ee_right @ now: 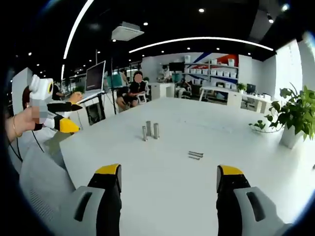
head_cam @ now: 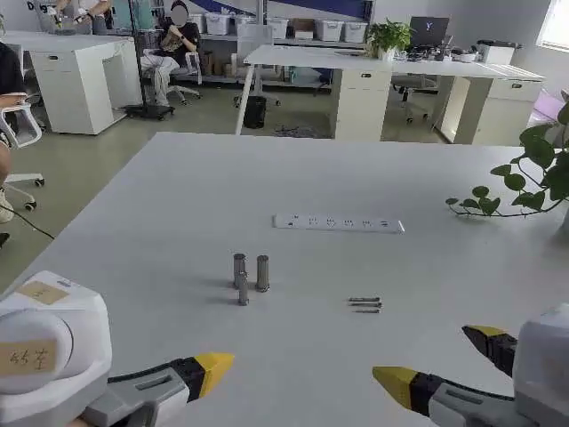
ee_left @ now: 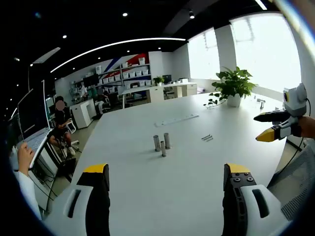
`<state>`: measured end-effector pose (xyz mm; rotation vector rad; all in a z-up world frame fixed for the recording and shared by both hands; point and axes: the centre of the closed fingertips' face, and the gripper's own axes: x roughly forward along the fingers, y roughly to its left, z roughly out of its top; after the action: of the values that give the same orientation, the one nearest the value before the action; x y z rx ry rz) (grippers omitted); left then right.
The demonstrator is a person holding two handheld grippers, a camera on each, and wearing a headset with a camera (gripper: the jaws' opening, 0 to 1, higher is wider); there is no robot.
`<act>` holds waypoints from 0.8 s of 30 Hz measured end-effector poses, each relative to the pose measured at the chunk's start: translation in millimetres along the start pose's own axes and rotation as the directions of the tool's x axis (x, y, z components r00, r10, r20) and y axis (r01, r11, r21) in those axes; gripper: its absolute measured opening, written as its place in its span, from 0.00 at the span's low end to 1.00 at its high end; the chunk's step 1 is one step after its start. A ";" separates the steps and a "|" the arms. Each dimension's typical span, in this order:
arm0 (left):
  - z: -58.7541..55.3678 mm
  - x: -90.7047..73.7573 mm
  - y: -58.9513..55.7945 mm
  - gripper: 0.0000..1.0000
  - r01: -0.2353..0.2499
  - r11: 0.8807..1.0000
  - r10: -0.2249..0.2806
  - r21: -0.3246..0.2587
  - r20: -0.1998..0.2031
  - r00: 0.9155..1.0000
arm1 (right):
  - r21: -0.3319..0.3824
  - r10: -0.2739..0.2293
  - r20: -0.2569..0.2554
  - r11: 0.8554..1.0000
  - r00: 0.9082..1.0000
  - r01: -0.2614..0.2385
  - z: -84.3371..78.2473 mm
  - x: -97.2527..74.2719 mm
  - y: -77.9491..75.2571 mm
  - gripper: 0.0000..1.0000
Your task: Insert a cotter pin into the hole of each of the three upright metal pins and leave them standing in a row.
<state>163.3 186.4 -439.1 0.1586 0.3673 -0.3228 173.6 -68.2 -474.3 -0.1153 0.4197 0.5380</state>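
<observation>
Held the left gripper (ee_left: 167, 168) low over the near left of the white table (head_cam: 418, 169), yellow-tipped jaws spread wide, nothing between them. Held the right gripper (ee_right: 169, 170) the same way over the near right, jaws likewise far apart and gripping nothing. Saw each one from the other's camera as well, off to the side, in a hand, open there too. Found both well short of the parts and well apart from each other.

Farther on, near the middle of the table, found the three metal pins (head_cam: 262, 272) standing upright in a tight bunch, not in a line: two side by side at the back, a third close in front, nearer the left of the pair. Could not tell whether any of them touched, nor make out their holes at that size. To their right, well apart from them, saw the three cotter pins (head_cam: 364, 305) lying flat on the tabletop, parallel and just beside one another, loose from the metal pins.

Beyond those, noted a white power strip (head_cam: 338, 222) lying crosswise on the table, and at the right edge a leafy green plant (head_cam: 538, 169) trailing a stem over the surface. Past the far edge, made out white desks (head_cam: 391, 58), a seated person (head_cam: 173, 44), and shelves of pale bins (head_cam: 329, 29) along the back wall.
</observation>
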 end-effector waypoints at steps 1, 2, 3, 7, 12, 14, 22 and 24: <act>0.2 0.2 -0.1 0.93 0.001 1.000 -0.001 0.001 0.001 1.000 | 0.001 0.001 0.003 1.000 1.000 -0.001 0.4 -0.1 0.0 0.73; 0.4 0.5 -0.5 0.93 0.003 1.000 -0.003 -0.001 0.002 1.000 | 0.003 0.001 0.006 1.000 1.000 -0.001 0.7 -0.2 0.1 0.73; 0.3 0.6 -1.0 0.93 0.005 1.000 -0.005 -0.002 0.002 1.000 | 0.005 0.003 0.015 1.000 1.000 -0.003 2.0 -0.7 0.3 0.72; -0.4 0.8 -1.9 0.92 0.006 1.000 -0.006 0.003 0.000 1.000 | 0.018 0.005 0.032 1.000 0.999 -0.005 4.1 -1.2 0.1 0.72; -1.4 1.0 -1.5 0.92 0.004 1.000 -0.004 0.003 -0.002 1.000 | 0.015 0.002 0.035 1.000 0.999 -0.003 4.3 -1.3 -1.1 0.70; -1.6 1.1 -1.5 0.91 0.004 1.000 -0.004 0.004 -0.002 1.000 | 0.017 0.001 0.042 1.000 0.999 -0.001 5.2 -1.4 -1.7 0.69; -1.6 1.4 -0.8 0.91 0.002 1.000 -0.002 0.006 -0.003 1.000 | 0.008 -0.005 0.039 1.000 0.999 0.004 4.0 -1.0 -3.4 0.68; -2.0 1.6 -0.5 0.91 0.001 1.000 -0.001 0.007 -0.004 1.000 | 0.010 -0.006 0.039 1.000 0.999 0.005 3.3 -1.1 -3.8 0.68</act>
<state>163.9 185.9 -441.6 0.1656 0.3703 -0.3252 175.9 -71.3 -470.8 -0.0959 0.3841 0.5317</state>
